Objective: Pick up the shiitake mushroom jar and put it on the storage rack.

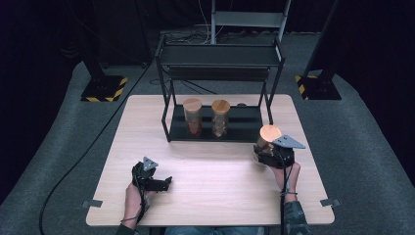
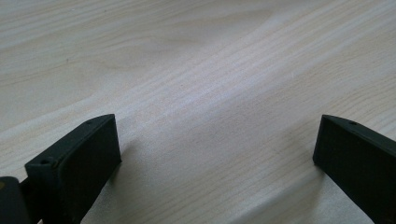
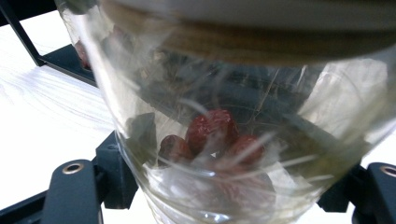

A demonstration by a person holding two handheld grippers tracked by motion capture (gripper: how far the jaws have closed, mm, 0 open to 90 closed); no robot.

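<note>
Glass jar (image 3: pixel 224 140), wooden lid, red dried fruit inside, sits clamped in the right gripper (image 1: pixel 274 154) at the table's (image 1: pixel 215 176) right side, just before the black rack (image 1: pixel 218 88). Step judged: carrying to the rack's bottom tier beside two jars (image 1: pixel 206 117); next move needs a level lift. Left gripper (image 2: pixel 210 154) rests released, empty

Surface: a pale wooden table top (image 2: pixel 196 70) lay under the camera, its grain running in long diagonal streaks.
Left gripper (image 2: pixel 217 154): two black jaws rose from the bottom corners of the frame.
Jaw spacing: wide apart, with bare wood between them.
Jaw faces: the inner pads (image 2: pixel 88 163) showed a fine ribbed texture; a small hole sat near the tip of each.
Contact: nothing was held between the jaws.
Shadows: soft dark patches lay on the wood beside each jaw.
</note>
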